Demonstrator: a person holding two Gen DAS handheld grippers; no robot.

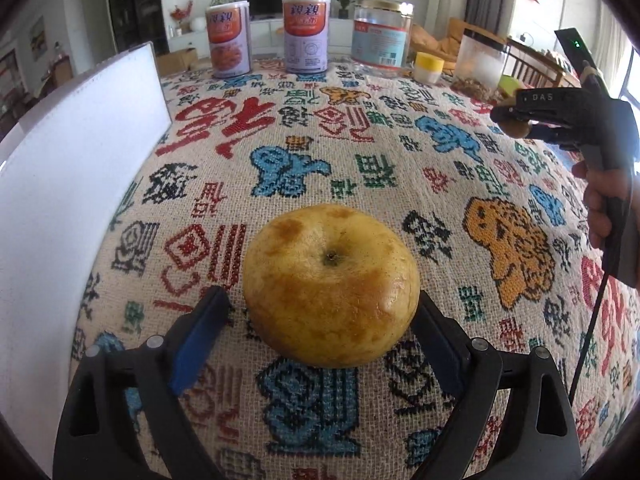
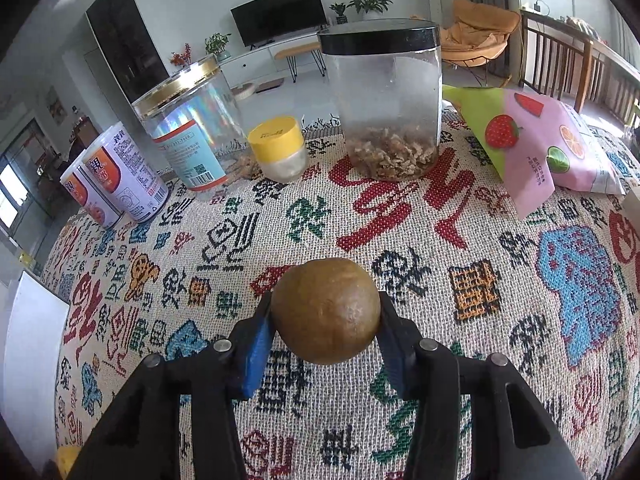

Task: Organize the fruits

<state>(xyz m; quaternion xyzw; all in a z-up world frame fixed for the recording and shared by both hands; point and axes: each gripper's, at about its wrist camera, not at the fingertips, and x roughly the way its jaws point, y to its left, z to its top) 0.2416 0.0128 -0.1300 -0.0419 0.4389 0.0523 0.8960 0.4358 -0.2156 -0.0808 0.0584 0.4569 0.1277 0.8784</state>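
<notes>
Left gripper (image 1: 320, 312) stands with its black, blue-padded jaws spread wide around a large yellow-brown russeted round fruit (image 1: 331, 286), which sits on the patterned woven tablecloth (image 1: 360, 152); a gap shows on the left side, and the right pad is close against the skin, though contact there cannot be told. Beside it on the left runs a flat white board (image 1: 80, 168). Along the far edge of the cloth, from left to right, stand two orange-and-lilac printed cans (image 1: 228, 40), a clear plastic jar with a gold lid (image 2: 188, 128), a small pot with a yellow cap (image 2: 278, 148), and a clear jar with a black lid (image 2: 386, 100) holding brown scraps at its bottom. Further right lies a pink and green fruit-printed bag (image 2: 532, 140). Right gripper (image 2: 326, 320), held by a hand (image 1: 600, 200), is clamped on a small round brown fruit (image 2: 326, 316), both blue pads pressed to its sides, above the cloth
</notes>
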